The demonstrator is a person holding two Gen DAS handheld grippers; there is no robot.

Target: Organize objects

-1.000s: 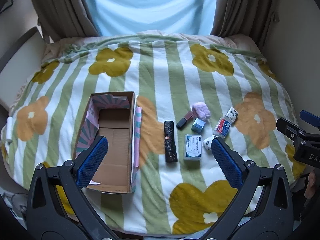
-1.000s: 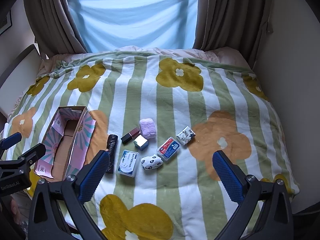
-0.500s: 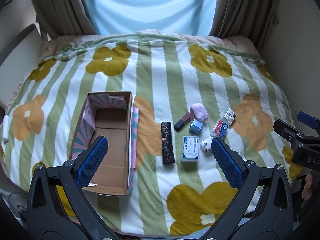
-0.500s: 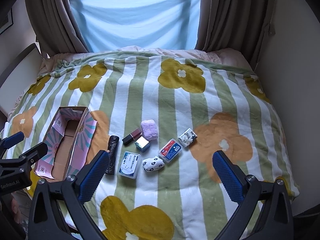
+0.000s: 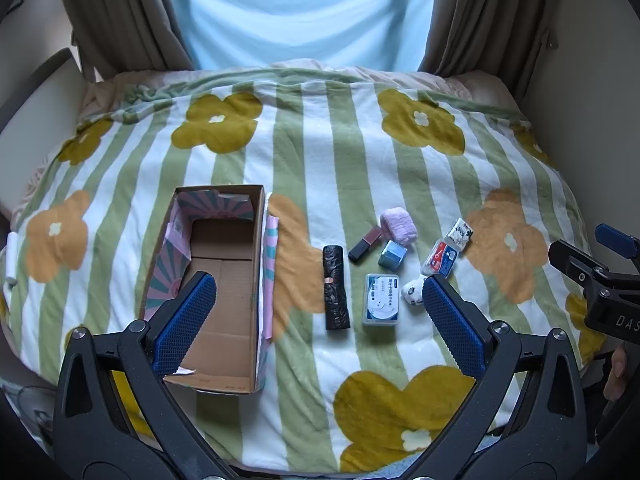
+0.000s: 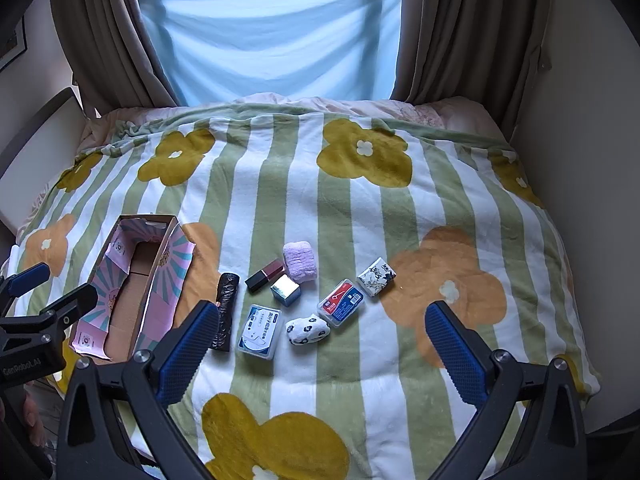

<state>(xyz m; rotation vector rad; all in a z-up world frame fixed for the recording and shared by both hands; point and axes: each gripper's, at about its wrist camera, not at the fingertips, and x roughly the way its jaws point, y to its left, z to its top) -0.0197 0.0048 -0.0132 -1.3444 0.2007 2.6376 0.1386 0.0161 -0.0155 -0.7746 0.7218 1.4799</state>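
Both claws, left (image 5: pixel 316 316) and right (image 6: pixel 322 344), gape empty; approach the roll (image 6: pixel 225 310) squarely, grip mid-length, carry it to the box (image 6: pixel 132 280).

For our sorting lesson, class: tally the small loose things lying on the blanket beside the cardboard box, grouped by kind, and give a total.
Soft fabric bundles: 2, lilac, white with black spots
Clear plastic cases: 2
Black roll: 1
Lipstick: 1
Silver cube box: 1
Patterned packet: 1
Total: 8
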